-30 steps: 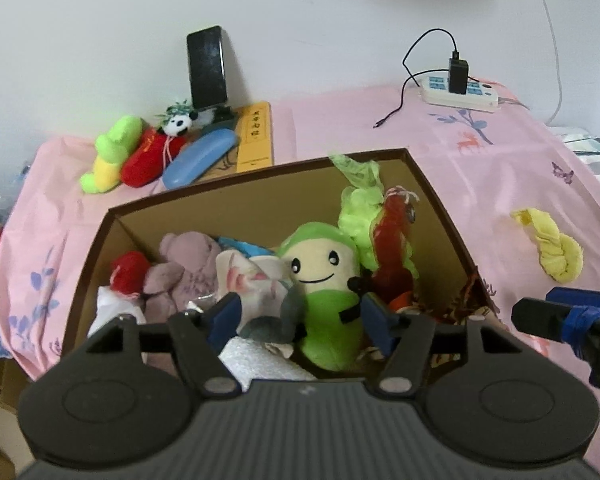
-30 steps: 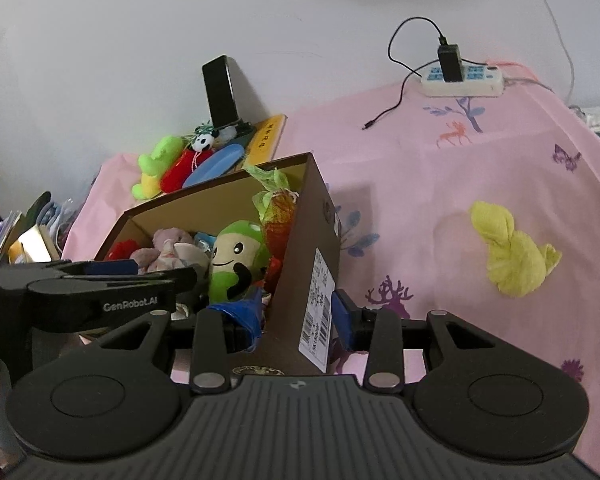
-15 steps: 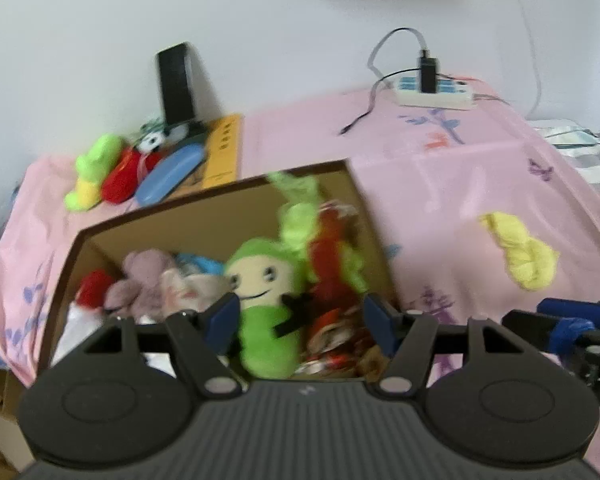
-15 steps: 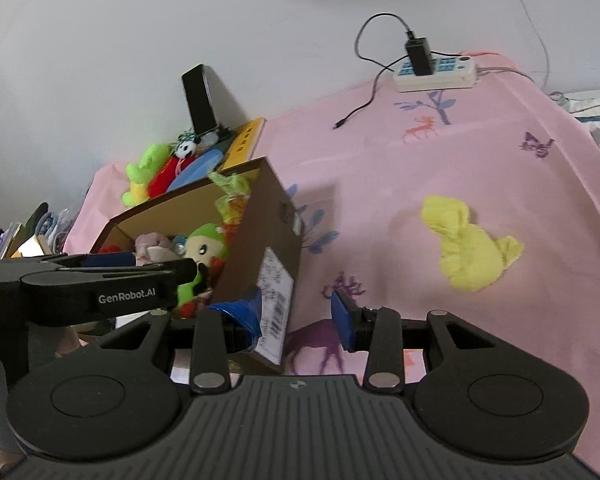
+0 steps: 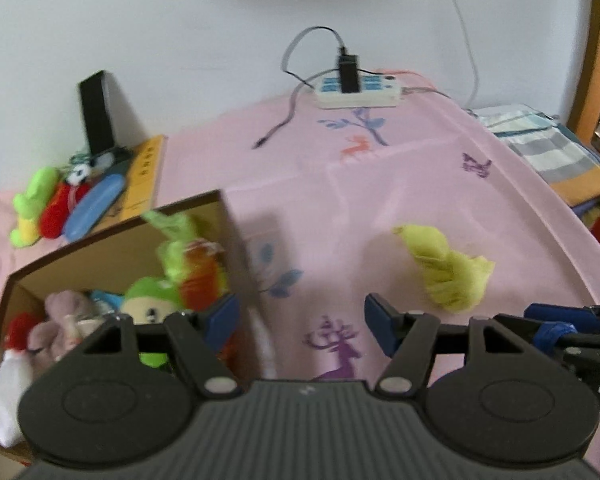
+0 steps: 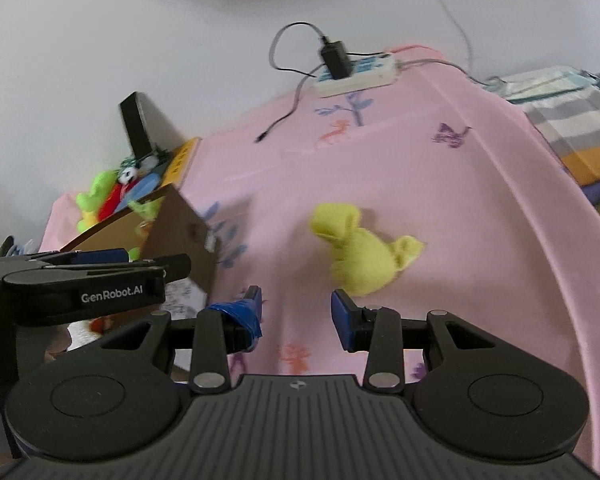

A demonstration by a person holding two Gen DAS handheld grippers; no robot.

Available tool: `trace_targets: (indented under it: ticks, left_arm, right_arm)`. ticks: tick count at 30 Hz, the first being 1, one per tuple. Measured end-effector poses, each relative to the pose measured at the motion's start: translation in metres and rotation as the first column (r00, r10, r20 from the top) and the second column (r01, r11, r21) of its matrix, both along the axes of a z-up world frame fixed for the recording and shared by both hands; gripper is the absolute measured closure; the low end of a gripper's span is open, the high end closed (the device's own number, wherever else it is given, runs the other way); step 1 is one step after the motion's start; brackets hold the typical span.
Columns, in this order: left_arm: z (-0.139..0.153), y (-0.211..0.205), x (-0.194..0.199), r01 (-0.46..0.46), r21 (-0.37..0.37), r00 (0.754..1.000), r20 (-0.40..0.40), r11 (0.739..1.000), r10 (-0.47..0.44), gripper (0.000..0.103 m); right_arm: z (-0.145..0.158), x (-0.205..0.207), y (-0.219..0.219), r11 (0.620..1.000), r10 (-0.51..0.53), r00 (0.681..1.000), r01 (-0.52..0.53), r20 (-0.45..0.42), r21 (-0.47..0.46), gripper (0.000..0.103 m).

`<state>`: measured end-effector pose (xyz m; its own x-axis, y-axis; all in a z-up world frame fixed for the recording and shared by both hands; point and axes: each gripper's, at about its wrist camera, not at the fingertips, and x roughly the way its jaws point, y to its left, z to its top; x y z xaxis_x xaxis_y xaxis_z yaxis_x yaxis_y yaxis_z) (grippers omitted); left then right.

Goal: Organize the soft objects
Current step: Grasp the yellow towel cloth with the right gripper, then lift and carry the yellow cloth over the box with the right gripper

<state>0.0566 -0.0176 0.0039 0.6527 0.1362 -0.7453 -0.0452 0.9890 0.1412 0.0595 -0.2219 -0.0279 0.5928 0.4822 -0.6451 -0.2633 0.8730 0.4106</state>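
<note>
A yellow knotted cloth (image 5: 446,270) lies on the pink sheet, right of a brown cardboard box (image 5: 112,236) that holds several plush toys, among them a green smiling doll (image 5: 150,292). The cloth also shows in the right wrist view (image 6: 360,250), just beyond my right gripper (image 6: 296,310). My right gripper is open and empty, its tips short of the cloth. My left gripper (image 5: 300,320) is open and empty, over the box's right wall and the sheet. The box shows at the left in the right wrist view (image 6: 180,228).
A green and red plush pile with a blue case (image 5: 66,204) lies behind the box by a yellow book (image 5: 144,172) and a black phone (image 5: 96,114). A power strip (image 5: 356,90) with a cable sits by the wall. Folded striped cloth (image 5: 556,156) lies at the right.
Both grippers have swung to the right, away from the box. The yellow cloth now sits nearer the middle of both views and closer to my right gripper. Both stay open.
</note>
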Motion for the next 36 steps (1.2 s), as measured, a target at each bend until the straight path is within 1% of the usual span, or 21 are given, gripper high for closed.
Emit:
trace_targets:
  ticks: [4, 7, 11, 13, 16, 20, 23, 26, 27, 28, 29, 30, 32, 36]
  left_arm:
    - [-0.014, -0.016, 0.010, 0.052, -0.027, 0.998, -0.026, 0.998, -0.053, 0.034]
    - [-0.028, -0.024, 0.018, 0.098, -0.080, 0.994, -0.050, 0.992, -0.102, 0.034]
    - [-0.046, -0.029, 0.028, 0.151, -0.168, 0.985, -0.060, 0.974, -0.163, 0.033]
    - [-0.053, -0.031, 0.031, 0.173, -0.210, 0.980, -0.058, 0.962, -0.188, 0.033]
    - [-0.062, -0.037, 0.038, 0.202, -0.251, 0.974, -0.052, 0.947, -0.221, 0.033]
    - [-0.073, -0.044, 0.048, 0.238, -0.277, 0.964, -0.050, 0.931, -0.261, 0.033]
    - [-0.080, -0.048, 0.056, 0.250, -0.292, 0.960, -0.050, 0.923, -0.276, 0.033]
    - [-0.088, -0.053, 0.063, 0.260, -0.281, 0.957, -0.053, 0.924, -0.286, 0.033]
    - [-0.089, -0.054, 0.064, 0.266, -0.278, 0.956, -0.049, 0.923, -0.290, 0.035]
    - [-0.089, -0.054, 0.065, 0.273, -0.278, 0.954, -0.046, 0.921, -0.297, 0.042]
    - [-0.090, -0.055, 0.067, 0.282, -0.282, 0.951, -0.047, 0.917, -0.306, 0.044]
    - [-0.091, -0.055, 0.068, 0.289, -0.289, 0.948, -0.049, 0.913, -0.315, 0.044]
    - [-0.092, -0.055, 0.070, 0.298, -0.298, 0.944, -0.049, 0.907, -0.326, 0.050]
    - [-0.091, -0.056, 0.068, 0.310, -0.304, 0.940, -0.042, 0.901, -0.337, 0.053]
  right_arm:
    - [-0.011, 0.013, -0.018, 0.999, -0.041, 0.998, 0.042, -0.040, 0.010, 0.082]
    - [-0.019, 0.026, -0.029, 0.998, -0.062, 0.995, 0.064, -0.074, 0.028, 0.082]
    - [-0.025, 0.048, -0.038, 0.994, -0.069, 0.991, 0.078, -0.112, 0.075, 0.082]
    - [-0.030, 0.061, -0.040, 0.993, -0.055, 0.989, 0.069, -0.140, 0.100, 0.081]
    - [-0.039, 0.078, -0.038, 0.990, -0.043, 0.984, 0.066, -0.175, 0.125, 0.081]
    - [-0.048, 0.094, -0.031, 0.988, -0.018, 0.979, 0.049, -0.204, 0.148, 0.081]
    - [-0.056, 0.104, -0.025, 0.990, 0.004, 0.975, 0.028, -0.221, 0.141, 0.081]
    - [-0.064, 0.110, -0.023, 0.988, 0.021, 0.969, 0.017, -0.245, 0.154, 0.080]
    - [-0.065, 0.111, -0.023, 0.987, 0.026, 0.967, 0.015, -0.252, 0.160, 0.079]
    - [-0.067, 0.112, -0.022, 0.987, 0.034, 0.966, 0.008, -0.256, 0.159, 0.079]
    - [-0.068, 0.112, -0.022, 0.988, 0.041, 0.966, -0.001, -0.255, 0.156, 0.079]
    - [-0.069, 0.113, -0.023, 0.987, 0.050, 0.966, -0.009, -0.254, 0.158, 0.079]
    - [-0.069, 0.113, -0.025, 0.985, 0.056, 0.964, -0.012, -0.259, 0.170, 0.082]
    - [-0.067, 0.110, -0.028, 0.983, 0.054, 0.963, -0.005, -0.266, 0.181, 0.083]
